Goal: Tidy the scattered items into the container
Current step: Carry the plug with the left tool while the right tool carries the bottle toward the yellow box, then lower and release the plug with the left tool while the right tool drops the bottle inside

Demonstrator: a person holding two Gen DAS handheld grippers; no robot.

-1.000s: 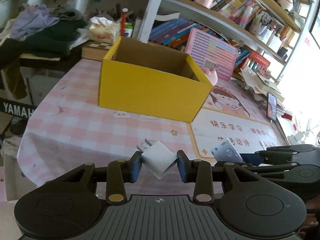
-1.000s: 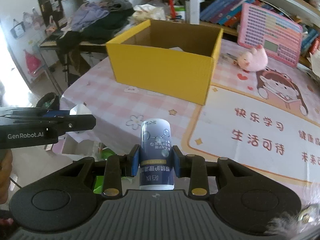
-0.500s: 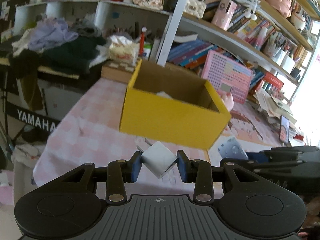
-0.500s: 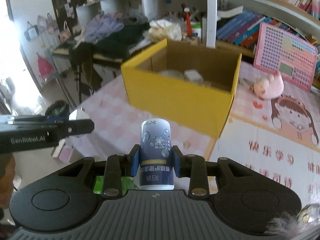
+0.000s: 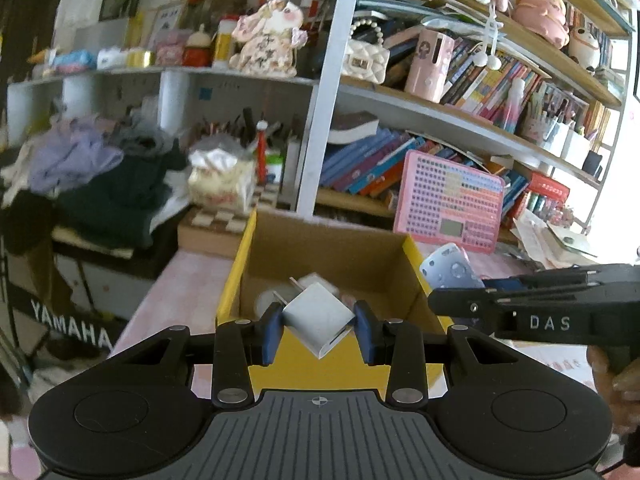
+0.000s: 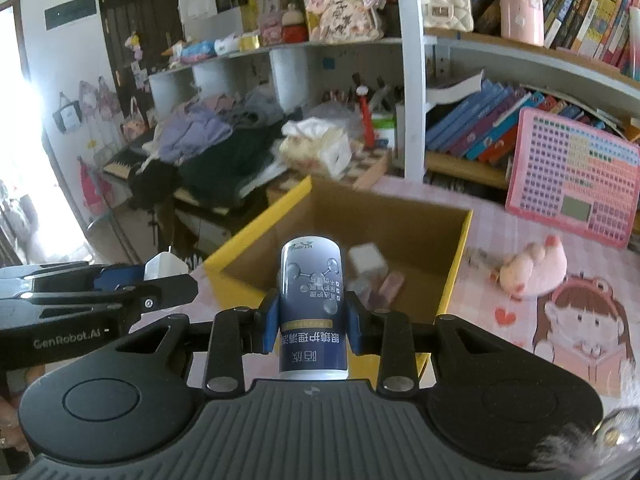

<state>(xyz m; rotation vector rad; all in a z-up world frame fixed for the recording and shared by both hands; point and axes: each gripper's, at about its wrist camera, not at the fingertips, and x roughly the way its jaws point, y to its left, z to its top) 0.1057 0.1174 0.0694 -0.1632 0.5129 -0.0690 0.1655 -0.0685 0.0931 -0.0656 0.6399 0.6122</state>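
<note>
While both hand-held units point down toward the box, the left gripper [image 5: 319, 326] clamps 1 white plug adapter [image 5: 318, 317], held cornerwise with its 2 prongs aimed forward, over the near wall of the yellow cardboard box [image 5: 234, 276]. The right gripper [image 6: 311, 322] pinches 1 blue-labelled bottle [image 6: 311, 304], upright, also above the near rim. Inside the box lie several blurred items, count unclear. Beyond it: 1 pink plush toy [image 6: 534, 266] on the table, 1 pink keyboard toy [image 6: 574, 180] leaning by the shelf.
</note>
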